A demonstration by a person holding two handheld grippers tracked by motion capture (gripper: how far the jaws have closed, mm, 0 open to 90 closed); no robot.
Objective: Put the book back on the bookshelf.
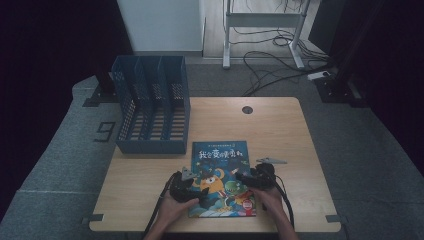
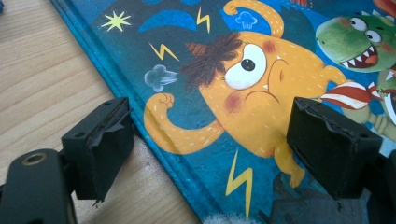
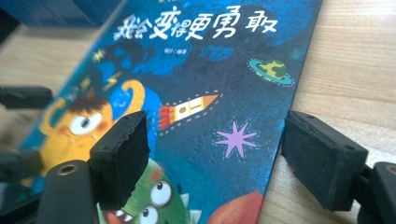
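Flat blue picture book with glossy cartoon-monster cover (image 1: 222, 176) on tabletop (image 1: 280, 130): likely thin, light, slippery. Take by side edges. Left gripper (image 1: 192, 187) and right gripper (image 1: 246, 177) fingers released, straddling those edges.

1 picture book (image 1: 222, 177) lies flat on 1 wooden table (image 1: 280, 130), near the front edge. 2 handheld grippers rest at the book's near end: 1 left gripper (image 1: 192, 192) at its left edge and 1 right gripper (image 1: 245, 179) at its right edge, each with 2 black jaws. 1 blue file rack (image 1: 152, 107) stands at the far left, divided into 3 slots. 1 round cable hole (image 1: 247, 109) sits near the table's far edge.
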